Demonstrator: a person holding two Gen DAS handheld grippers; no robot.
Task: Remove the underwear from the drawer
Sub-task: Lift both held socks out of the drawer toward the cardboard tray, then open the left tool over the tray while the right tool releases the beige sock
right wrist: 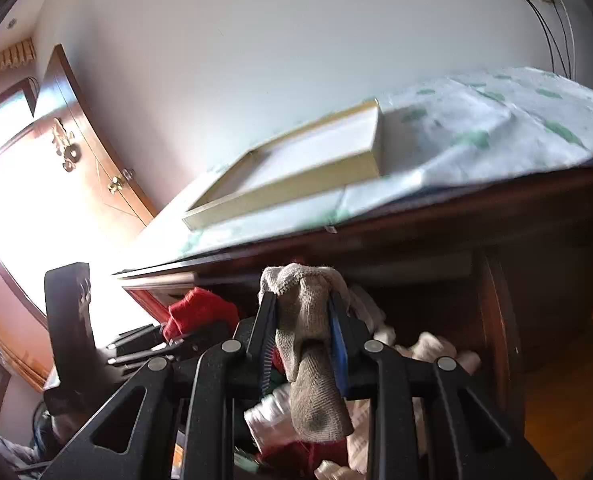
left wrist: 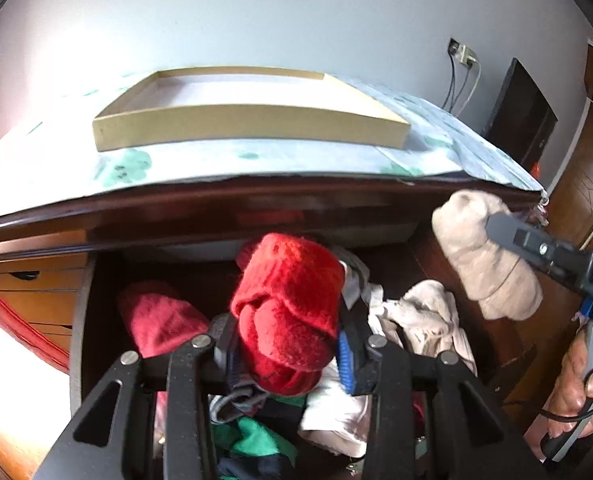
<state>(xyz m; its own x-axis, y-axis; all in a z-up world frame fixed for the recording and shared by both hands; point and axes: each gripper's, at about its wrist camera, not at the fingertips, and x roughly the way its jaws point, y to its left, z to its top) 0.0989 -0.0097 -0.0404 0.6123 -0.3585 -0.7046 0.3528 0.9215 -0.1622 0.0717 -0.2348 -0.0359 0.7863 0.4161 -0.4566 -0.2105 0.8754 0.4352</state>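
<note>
My left gripper (left wrist: 284, 340) is shut on a rolled red garment (left wrist: 292, 304), held above the open drawer (left wrist: 81, 320). My right gripper (right wrist: 302, 332) is shut on a rolled beige garment (right wrist: 308, 344), which hangs down past the pads. In the left wrist view that beige roll (left wrist: 484, 256) sits at the right, clamped by the right gripper (left wrist: 496, 224), with a hand (left wrist: 576, 384) on its handle. The drawer holds another red piece (left wrist: 160, 320), white cloth (left wrist: 428, 316) and green cloth (left wrist: 256, 440). The left gripper's red roll (right wrist: 200, 308) shows at the left of the right wrist view.
A shallow cardboard tray (left wrist: 252, 120) lies on the dresser top, which is covered by a white cloth with green prints (left wrist: 128, 168). A dark monitor (left wrist: 524, 116) and wall socket with cables (left wrist: 584, 56) stand at the right. Wooden drawers (left wrist: 36, 300) are at the left.
</note>
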